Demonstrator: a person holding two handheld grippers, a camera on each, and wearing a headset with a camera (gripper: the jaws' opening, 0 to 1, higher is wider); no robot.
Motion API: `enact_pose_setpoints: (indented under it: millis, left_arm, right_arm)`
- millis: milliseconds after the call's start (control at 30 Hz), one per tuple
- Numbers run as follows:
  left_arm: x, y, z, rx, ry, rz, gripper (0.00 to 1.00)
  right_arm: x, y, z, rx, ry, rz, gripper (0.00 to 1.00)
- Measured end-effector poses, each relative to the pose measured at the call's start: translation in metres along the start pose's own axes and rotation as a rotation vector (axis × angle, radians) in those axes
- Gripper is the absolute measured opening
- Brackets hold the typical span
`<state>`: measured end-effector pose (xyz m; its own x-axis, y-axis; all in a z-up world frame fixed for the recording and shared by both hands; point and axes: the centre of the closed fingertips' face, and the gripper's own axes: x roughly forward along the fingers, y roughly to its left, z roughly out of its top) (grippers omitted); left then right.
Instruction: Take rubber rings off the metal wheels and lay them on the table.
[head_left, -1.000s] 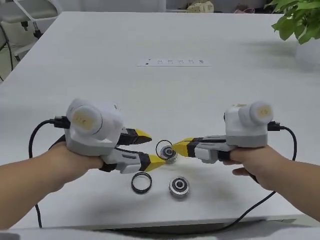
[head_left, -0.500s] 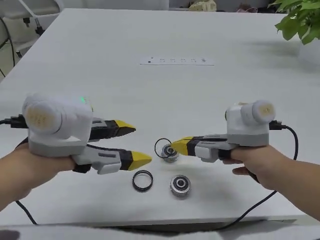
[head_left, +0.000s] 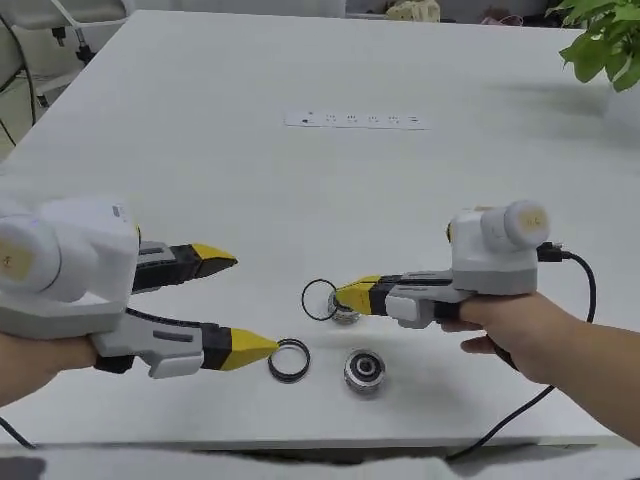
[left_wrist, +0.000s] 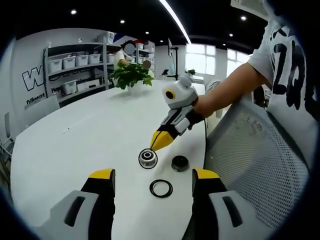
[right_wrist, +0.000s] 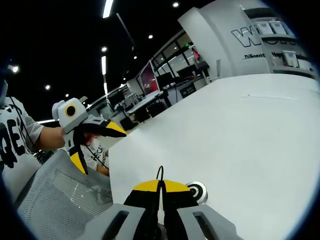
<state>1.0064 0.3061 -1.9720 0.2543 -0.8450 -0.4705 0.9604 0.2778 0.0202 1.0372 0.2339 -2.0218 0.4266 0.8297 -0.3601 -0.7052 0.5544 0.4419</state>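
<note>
My right gripper (head_left: 342, 296) is clenched on a thin ring (head_left: 304, 300); left gripper (head_left: 252, 302) is spread wide; the wheel (head_left: 346, 316) is half hidden behind the tips.

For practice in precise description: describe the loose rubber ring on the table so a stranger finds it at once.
On the white table, go to the front edge. Off the lower yellow tip of the left gripper, left of a dark-rimmed metal wheel, lies the rubber ring. It alone lies flat; the right gripper pinches the other ring.
</note>
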Motion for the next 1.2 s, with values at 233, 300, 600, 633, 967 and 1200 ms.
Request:
enact_pose_setpoints:
  millis: [233, 300, 600, 633, 967, 1200]
  left_arm:
    - [-0.006, -0.001, 0.000, -0.016, -0.007, 0.002, 0.62]
    - [-0.007, -0.001, -0.001, -0.020, -0.008, 0.004, 0.63]
    - [-0.013, -0.001, -0.007, -0.032, -0.003, 0.012, 0.65]
    - [-0.013, -0.001, -0.007, -0.032, -0.002, 0.013, 0.65]
    - [-0.015, -0.002, -0.008, -0.038, -0.008, 0.015, 0.66]
    - [-0.017, -0.002, -0.012, -0.052, -0.005, 0.019, 0.66]
  right_arm:
    - [0.005, 0.008, -0.004, -0.009, 0.028, 0.027, 0.00]
    - [0.006, 0.012, -0.006, -0.012, 0.037, 0.033, 0.00]
    - [0.014, 0.028, -0.015, -0.023, 0.087, 0.078, 0.00]
    - [0.015, 0.029, -0.016, -0.021, 0.091, 0.082, 0.00]
    - [0.025, 0.039, -0.027, -0.021, 0.143, 0.125, 0.00]
    - [0.029, 0.037, -0.039, -0.006, 0.184, 0.134, 0.00]
